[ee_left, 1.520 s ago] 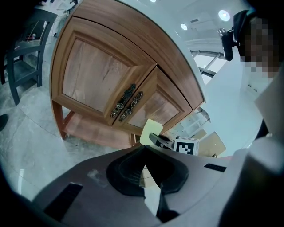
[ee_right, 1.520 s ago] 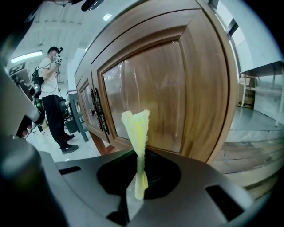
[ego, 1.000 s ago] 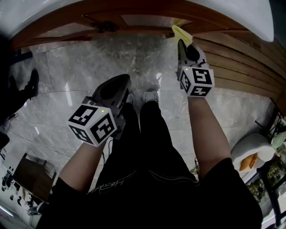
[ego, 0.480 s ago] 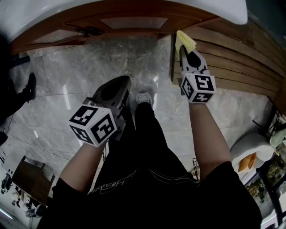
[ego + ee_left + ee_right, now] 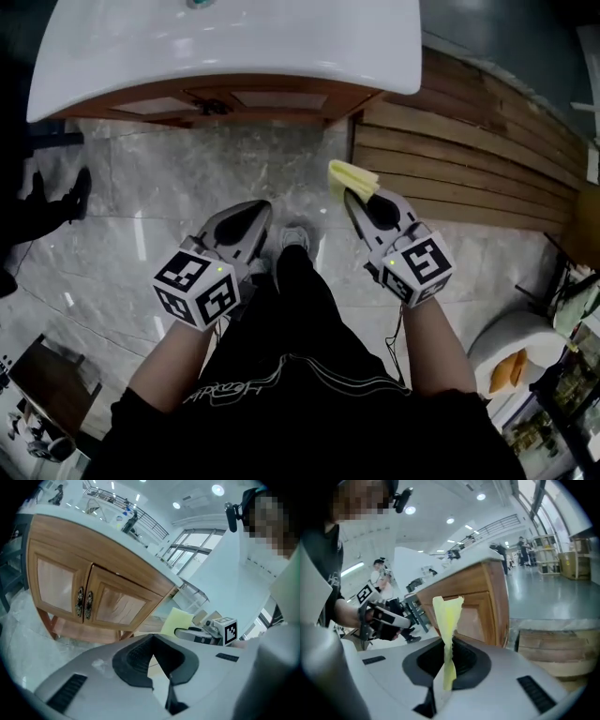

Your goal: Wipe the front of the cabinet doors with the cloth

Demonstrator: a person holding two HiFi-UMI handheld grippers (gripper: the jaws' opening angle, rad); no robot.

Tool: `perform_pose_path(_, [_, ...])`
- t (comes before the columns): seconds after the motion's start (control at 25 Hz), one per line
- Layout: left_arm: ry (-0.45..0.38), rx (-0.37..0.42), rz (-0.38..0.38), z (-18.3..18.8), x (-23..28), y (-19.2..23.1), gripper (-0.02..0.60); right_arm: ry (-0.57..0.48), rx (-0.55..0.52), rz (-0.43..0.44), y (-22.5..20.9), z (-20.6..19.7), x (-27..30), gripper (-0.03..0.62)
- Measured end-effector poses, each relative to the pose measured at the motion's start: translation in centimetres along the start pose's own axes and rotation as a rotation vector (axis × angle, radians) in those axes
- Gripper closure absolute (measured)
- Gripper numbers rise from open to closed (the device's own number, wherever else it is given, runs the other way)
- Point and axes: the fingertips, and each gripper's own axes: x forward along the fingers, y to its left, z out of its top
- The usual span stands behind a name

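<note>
Right gripper (image 5: 349,194) pinches yellow cloth (image 5: 352,175), apart from cabinet doors (image 5: 234,98), which are largely hidden under the basin (image 5: 234,47); left gripper (image 5: 255,210) is closed and empty above open floor (image 5: 178,173).

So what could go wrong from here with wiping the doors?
The cloth is pinched only in a narrow fold by the right gripper, so it might slip out under pressure against the cabinet doors. It could also snag on the metal handles where the doors meet.
</note>
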Motion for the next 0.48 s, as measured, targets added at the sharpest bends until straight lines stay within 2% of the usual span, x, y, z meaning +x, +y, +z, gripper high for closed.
perform_pose_path(0.16, [-0.02,0.052,-0.085,2.6,-4.2,-5.1,0.575,-0.019,-0.091,0.158,6.5,4.6,-4.2,0.553])
perform_pose_path(0.4, [-0.087,0.151,-0.143,4.5,-12.9,-11.5,0.575,-0.089,-0.031,0.226,14.4,10.1,-10.0,0.553])
perform_pose_path(0.48, [-0.12,0.211,-0.157,4.7,-16.5,-13.4,0.575,-0.098,-0.019,0.225,17.7,11.0,-11.7,0.553])
